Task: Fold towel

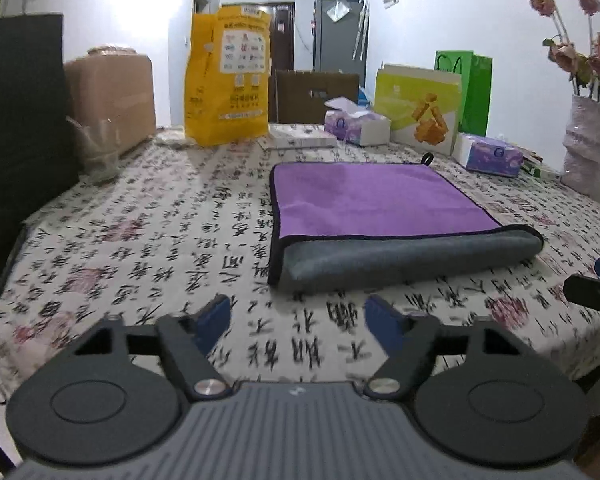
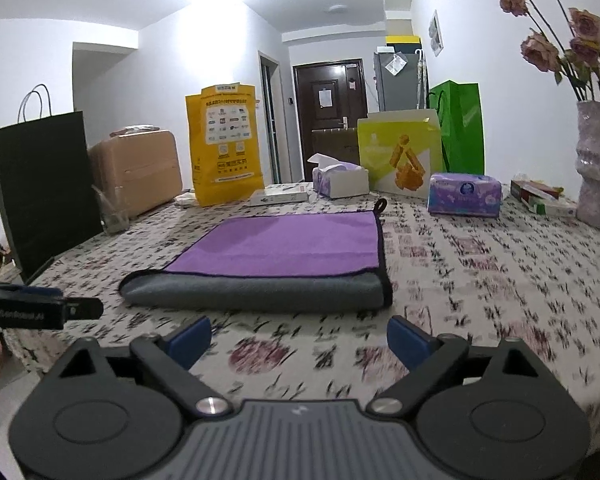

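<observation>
A purple towel (image 1: 376, 200) with a grey underside and black trim lies on the patterned tablecloth (image 1: 140, 248). Its near edge is folded over into a grey roll. It also shows in the right wrist view (image 2: 292, 244). My left gripper (image 1: 298, 318) is open and empty, just short of the towel's near left corner. My right gripper (image 2: 298, 340) is open and empty, just short of the near right part of the grey fold. The right gripper's body shows at the right edge of the left wrist view (image 1: 596, 292); the left gripper's body shows at the left of the right wrist view (image 2: 40, 312).
At the table's back stand a yellow bag (image 1: 226, 76), a black paper bag (image 1: 20, 120), a tan suitcase (image 1: 112, 96), tissue boxes (image 2: 464, 194), a snack box (image 2: 400, 152), a green bag (image 2: 462, 128) and a vase with dried roses (image 2: 598, 168). A glass (image 1: 98, 148) stands at the left.
</observation>
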Action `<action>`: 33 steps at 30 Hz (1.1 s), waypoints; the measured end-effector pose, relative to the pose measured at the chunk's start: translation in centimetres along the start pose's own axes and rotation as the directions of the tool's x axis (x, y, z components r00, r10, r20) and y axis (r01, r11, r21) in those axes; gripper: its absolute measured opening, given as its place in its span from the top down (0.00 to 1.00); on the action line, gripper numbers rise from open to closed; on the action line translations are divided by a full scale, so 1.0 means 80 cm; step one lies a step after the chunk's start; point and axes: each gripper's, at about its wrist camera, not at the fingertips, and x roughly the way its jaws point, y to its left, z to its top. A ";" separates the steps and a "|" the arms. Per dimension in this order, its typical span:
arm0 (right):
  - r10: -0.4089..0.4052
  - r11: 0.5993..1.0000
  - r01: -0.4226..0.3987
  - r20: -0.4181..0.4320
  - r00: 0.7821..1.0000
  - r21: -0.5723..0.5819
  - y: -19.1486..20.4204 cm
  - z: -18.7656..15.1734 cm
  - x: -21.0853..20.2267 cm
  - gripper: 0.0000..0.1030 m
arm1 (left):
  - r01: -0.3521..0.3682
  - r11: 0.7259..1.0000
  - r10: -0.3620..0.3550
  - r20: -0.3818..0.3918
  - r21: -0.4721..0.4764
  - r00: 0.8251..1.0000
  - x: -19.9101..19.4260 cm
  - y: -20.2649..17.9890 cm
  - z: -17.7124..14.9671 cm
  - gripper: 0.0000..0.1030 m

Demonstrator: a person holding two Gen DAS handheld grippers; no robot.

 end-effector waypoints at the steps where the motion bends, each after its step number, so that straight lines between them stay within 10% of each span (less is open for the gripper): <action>1: 0.004 1.000 -0.004 -0.004 1.000 -0.002 -0.004 0.004 0.008 0.12 | 0.005 1.000 -0.005 -0.009 -0.008 1.000 0.009 0.002 0.004 0.34; 13: 0.024 0.999 -0.021 -0.071 0.997 0.046 -0.067 0.047 0.108 0.33 | 0.061 0.998 -0.063 -0.073 -0.031 0.995 0.086 0.019 0.045 0.71; 15: 0.034 0.998 -0.029 -0.092 0.995 0.053 -0.076 0.050 0.123 0.48 | 0.067 0.997 -0.071 -0.095 -0.043 0.993 0.093 0.022 0.048 0.77; 26: 0.063 0.997 -0.054 -0.171 0.983 0.059 -0.094 0.045 0.146 0.91 | 0.081 0.996 -0.084 -0.140 -0.026 0.987 0.103 0.029 0.047 0.73; 28: 0.060 0.998 -0.054 -0.170 0.984 0.041 -0.093 0.046 0.145 0.93 | 0.073 0.997 -0.076 -0.130 -0.026 0.989 0.101 0.030 0.049 0.92; 33: 0.047 0.999 -0.046 -0.154 0.987 0.013 -0.088 0.051 0.141 0.93 | 0.058 0.998 -0.056 -0.101 0.016 0.993 0.095 0.022 0.049 0.95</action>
